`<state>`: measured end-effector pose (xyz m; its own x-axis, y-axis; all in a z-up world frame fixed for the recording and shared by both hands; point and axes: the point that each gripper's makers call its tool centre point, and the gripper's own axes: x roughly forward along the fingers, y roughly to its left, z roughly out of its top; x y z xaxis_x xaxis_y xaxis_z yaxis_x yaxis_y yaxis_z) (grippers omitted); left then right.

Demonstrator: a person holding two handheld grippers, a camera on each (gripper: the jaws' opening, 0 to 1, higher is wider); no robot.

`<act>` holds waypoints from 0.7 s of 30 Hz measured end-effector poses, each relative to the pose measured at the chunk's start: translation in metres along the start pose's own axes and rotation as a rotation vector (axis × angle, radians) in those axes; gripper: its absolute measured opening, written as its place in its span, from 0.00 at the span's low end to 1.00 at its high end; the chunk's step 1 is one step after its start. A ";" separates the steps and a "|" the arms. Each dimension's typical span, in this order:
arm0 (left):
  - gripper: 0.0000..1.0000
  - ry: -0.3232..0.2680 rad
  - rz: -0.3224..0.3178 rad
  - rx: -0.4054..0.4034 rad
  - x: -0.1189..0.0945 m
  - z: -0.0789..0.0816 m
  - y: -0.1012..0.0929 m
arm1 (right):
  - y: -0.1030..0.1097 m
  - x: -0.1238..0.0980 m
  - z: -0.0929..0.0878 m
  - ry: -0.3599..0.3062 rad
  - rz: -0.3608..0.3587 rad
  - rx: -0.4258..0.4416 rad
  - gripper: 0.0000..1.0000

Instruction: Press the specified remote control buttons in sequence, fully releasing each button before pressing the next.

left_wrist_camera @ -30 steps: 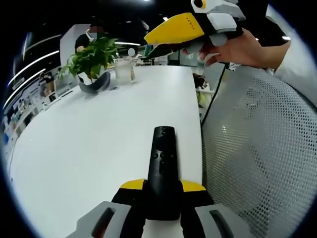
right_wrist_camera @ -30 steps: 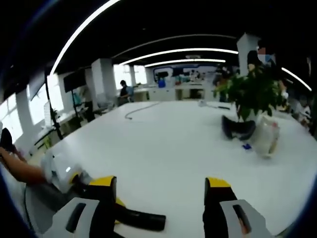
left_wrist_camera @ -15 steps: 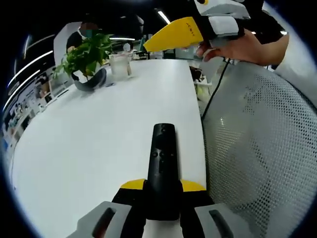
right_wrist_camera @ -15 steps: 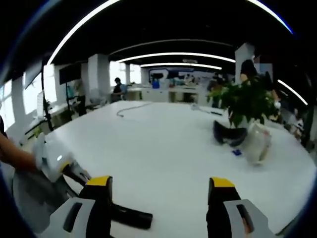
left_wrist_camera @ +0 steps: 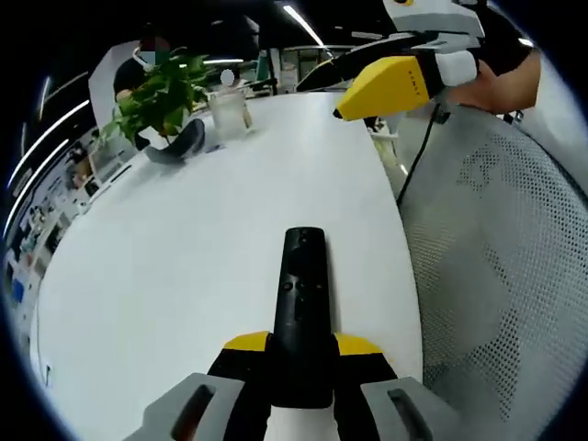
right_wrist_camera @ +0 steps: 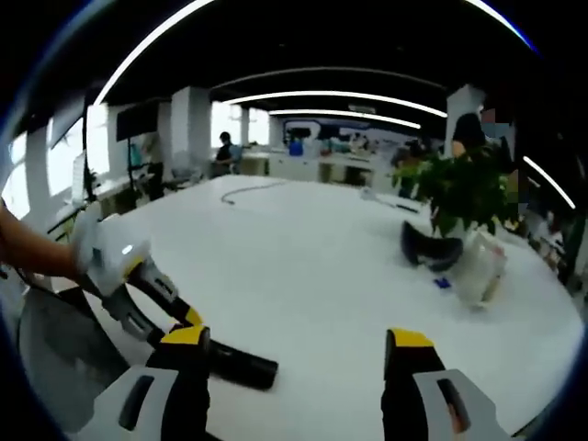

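Left gripper (left_wrist_camera: pixel 301 375) has the remote (left_wrist_camera: pixel 301 317) clamped between its jaws at the near end. Long axis runs straight out along the jaws, button face up, far end pointing across the white table (left_wrist_camera: pixel 184 239). Buttons sit on the exposed stretch ahead of the jaws, unobstructed. The remote lies near the table's right edge, with a mesh chair back (left_wrist_camera: pixel 496 276) just beside that edge.

Right gripper (left_wrist_camera: pixel 390 83) shows in the left gripper view at upper right, above and beyond the remote's far end, well apart from it, yellow tip aimed left and down toward the table. Not touching anything.

From the right gripper view: right gripper (right_wrist_camera: pixel 296 354) has its jaws wide apart, nothing between them, table surface visible through the gap. Remote (right_wrist_camera: pixel 234 365) lies low and left of those jaws, its end poking out from behind the left jaw; the left gripper (right_wrist_camera: pixel 138 285) holds it from the left.

Judgement: the right gripper does the pressing, so it must come down and left onto the button face. Jaws this wide make a poor presser; one fingertip would have to land on a single button.
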<state>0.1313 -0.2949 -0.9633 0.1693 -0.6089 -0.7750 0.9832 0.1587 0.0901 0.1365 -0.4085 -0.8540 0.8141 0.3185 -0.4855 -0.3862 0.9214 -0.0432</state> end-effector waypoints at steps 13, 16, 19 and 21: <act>0.23 0.041 0.074 0.078 -0.008 -0.001 0.054 | 0.004 0.002 -0.006 0.027 0.011 -0.020 0.74; 0.23 0.051 0.087 0.082 -0.009 -0.002 0.067 | 0.001 0.002 -0.008 0.036 0.004 -0.020 0.73; 0.23 0.066 0.102 0.102 -0.010 -0.002 0.081 | 0.000 0.003 -0.008 0.039 0.002 -0.007 0.72; 0.23 0.068 0.108 0.113 -0.011 -0.001 0.088 | -0.001 0.003 -0.009 0.044 0.001 -0.002 0.72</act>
<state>0.2160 -0.2734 -0.9475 0.2732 -0.5381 -0.7973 0.9616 0.1298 0.2419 0.1356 -0.4107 -0.8635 0.7938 0.3094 -0.5235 -0.3880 0.9206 -0.0443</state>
